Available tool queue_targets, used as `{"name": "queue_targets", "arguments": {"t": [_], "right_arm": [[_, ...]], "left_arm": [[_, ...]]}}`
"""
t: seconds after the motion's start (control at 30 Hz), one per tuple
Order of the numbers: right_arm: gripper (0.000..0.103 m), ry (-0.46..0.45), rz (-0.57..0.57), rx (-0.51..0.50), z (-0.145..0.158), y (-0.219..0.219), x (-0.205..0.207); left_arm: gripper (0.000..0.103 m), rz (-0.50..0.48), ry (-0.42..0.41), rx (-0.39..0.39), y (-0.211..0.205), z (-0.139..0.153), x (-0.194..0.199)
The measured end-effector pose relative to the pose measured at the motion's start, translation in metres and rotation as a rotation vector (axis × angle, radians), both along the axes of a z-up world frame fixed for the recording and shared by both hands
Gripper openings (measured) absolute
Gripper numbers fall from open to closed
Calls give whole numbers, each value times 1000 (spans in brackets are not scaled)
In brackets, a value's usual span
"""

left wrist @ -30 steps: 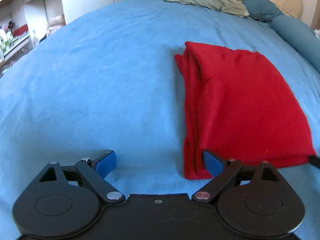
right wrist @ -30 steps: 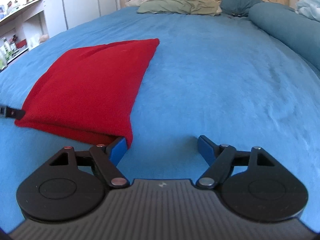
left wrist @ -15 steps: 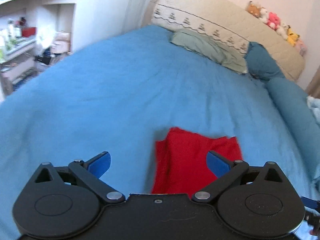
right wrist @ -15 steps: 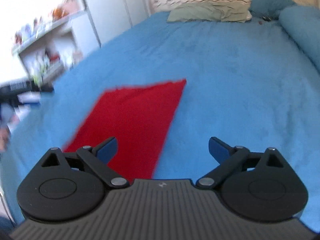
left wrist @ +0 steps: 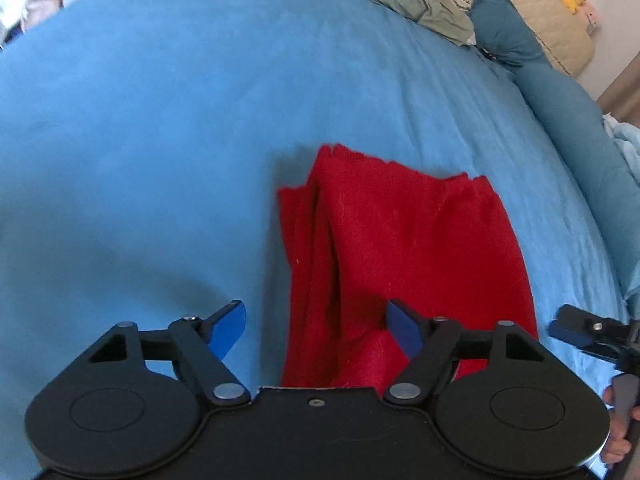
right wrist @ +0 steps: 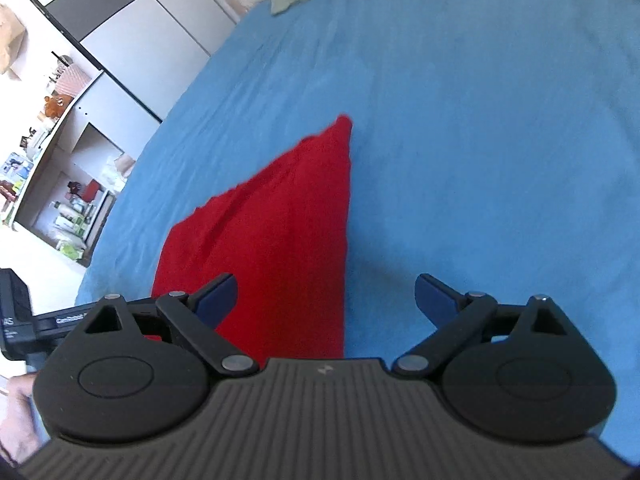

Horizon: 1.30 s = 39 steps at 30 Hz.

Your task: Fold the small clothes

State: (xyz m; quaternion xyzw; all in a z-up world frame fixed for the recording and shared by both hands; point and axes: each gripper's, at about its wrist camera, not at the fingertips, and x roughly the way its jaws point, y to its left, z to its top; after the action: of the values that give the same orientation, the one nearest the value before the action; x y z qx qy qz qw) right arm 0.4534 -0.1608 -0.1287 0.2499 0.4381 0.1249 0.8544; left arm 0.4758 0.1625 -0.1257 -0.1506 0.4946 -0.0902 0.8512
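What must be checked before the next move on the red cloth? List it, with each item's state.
1. Red cloth lies folded on the blue bedspread: ok.
2. Left gripper free of the cloth, jaws just narrowed but apart, cloth's left edge beneath them: ok.
3. Right gripper open and empty over the cloth's right edge: ok.
4. Layers flush: not ok, the left edge shows offset layers.
5. Grippers apart from each other: ok.
6. Cloth's near edge: cannot tell, hidden by the grippers.
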Motion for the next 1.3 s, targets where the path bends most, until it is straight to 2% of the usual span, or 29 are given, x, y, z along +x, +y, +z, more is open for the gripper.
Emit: {"name": "queue_targets", "arguments": {"t": [0.1,0.13,0.2,0.3,0.37,0.4,0.5,0.6,0.77,0.93,1.03,1.17,1.3], "right_arm": [[103,-4,37,10,-11,5,6],[102,-5,45,20,-14,6,7],[87,-3,67,33,-20,9,10],[79,-5,93,49,-24,17,13],[70,1,103,52,-26,22,15],[63,-5,100,39,-25,25,15],[47,-36,93,-8,-16,31,11],[41,-70,83,-34,-2,33,3],[39,-114,89,-24,31,24,-26],[39,-146,98,-28,70,-4,-83],[39,-160,82,-41,83,-25,-126],[39,-139,19,-36,75,-49,-180],[40,-97,-19,-85,47,-56,-221]], "left_arm": [[78,-4,-10,-35,1,-7,3],[75,-5,-17,-50,2,-8,3],[66,-13,-16,-73,3,-9,3],[56,-21,-17,-94,1,-11,5],[40,-31,-16,-111,-1,-12,5],[36,-34,-17,-119,-2,-12,5],[27,-33,-40,-87,-8,-4,1],[23,-39,-66,-42,-18,7,-6],[21,-63,-106,-36,-36,37,-34],[20,-148,-155,-29,-71,67,-82],[20,-192,-180,-21,-97,79,-118],[20,-217,-185,-4,-130,73,-161],[21,-224,-148,24,-156,42,-190]]}}
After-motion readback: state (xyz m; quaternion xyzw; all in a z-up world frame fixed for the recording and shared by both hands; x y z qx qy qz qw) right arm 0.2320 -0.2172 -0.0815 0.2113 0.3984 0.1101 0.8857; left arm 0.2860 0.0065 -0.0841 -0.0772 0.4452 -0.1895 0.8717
